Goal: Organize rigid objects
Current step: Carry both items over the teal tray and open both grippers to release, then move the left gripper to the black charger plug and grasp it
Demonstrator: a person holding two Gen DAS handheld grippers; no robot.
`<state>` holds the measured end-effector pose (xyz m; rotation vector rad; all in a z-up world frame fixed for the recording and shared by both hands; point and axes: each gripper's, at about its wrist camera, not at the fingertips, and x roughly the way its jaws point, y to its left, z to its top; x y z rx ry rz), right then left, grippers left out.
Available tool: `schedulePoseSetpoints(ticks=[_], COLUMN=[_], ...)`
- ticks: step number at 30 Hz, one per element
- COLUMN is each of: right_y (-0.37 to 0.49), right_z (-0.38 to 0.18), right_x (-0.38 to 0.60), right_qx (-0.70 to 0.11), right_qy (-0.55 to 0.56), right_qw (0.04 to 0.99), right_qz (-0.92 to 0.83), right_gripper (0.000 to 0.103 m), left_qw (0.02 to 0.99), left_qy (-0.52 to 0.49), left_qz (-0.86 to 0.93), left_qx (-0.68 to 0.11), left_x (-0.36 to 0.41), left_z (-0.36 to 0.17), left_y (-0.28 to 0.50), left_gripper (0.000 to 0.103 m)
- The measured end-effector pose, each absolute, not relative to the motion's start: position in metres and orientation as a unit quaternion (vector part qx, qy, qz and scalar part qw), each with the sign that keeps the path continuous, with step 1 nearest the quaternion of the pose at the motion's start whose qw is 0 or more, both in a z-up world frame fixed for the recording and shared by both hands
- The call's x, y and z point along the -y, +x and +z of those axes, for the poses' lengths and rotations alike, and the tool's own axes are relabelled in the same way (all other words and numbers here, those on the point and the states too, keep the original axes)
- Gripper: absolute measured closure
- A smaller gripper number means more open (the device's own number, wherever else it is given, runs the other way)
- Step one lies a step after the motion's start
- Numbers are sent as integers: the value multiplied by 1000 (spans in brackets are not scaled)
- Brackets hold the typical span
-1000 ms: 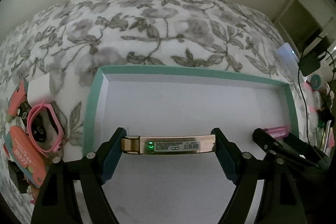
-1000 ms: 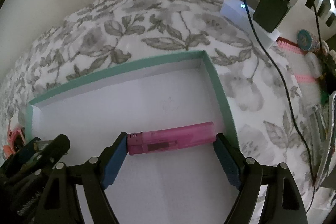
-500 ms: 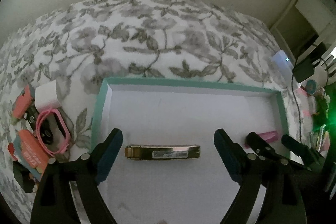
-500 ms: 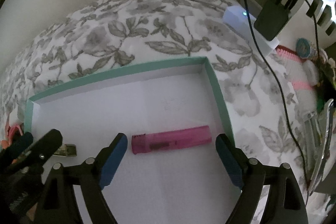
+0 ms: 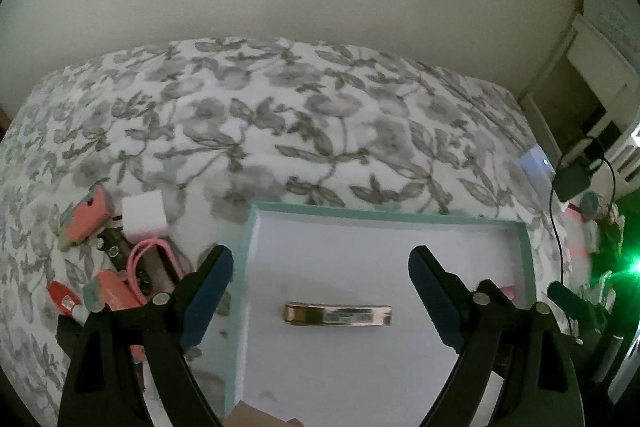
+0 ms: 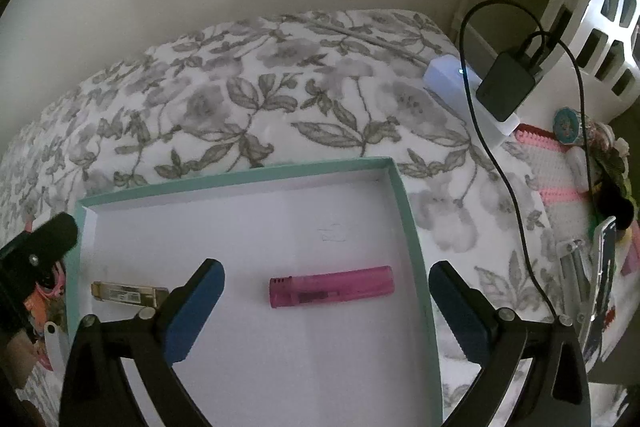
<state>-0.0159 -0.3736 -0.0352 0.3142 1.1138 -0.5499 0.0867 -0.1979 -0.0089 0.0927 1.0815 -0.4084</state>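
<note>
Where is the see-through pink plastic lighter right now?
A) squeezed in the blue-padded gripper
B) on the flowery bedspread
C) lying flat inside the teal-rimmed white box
C: the pink lighter lies on the white floor of the teal-rimmed box, untouched between the right gripper's opening jaws.

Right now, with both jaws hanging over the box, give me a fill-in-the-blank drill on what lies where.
1. The pink lighter lies inside the box with the ____ rim.
2. The gold lighter lies flat below the ____ gripper, whose jaws are opening with nothing gripped.
3. The right gripper has its jaws opening, and the pink lighter under them is ____ by either pad.
4. The bedspread is printed with grey ____.

Missing words: teal; left; untouched; flowers
</note>
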Motion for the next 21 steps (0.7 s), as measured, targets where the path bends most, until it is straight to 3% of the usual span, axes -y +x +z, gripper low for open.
schedulePoseSetpoints(ticks=[2,21], right_y=[-16,-3], right_z=[-35,46], right_x=[374,305], right_qx=[-519,-440], right_qy=[147,102], right_qw=[802,869], right_qz=[-256,-202], right_gripper=[0,0], left_qw=[837,871], left_qy=[34,-106], left_qz=[-190,-174], left_qx=[-512,-448], left_x=[193,102], left_z=[-11,56], left_y=[89,100], left_gripper=[0,0])
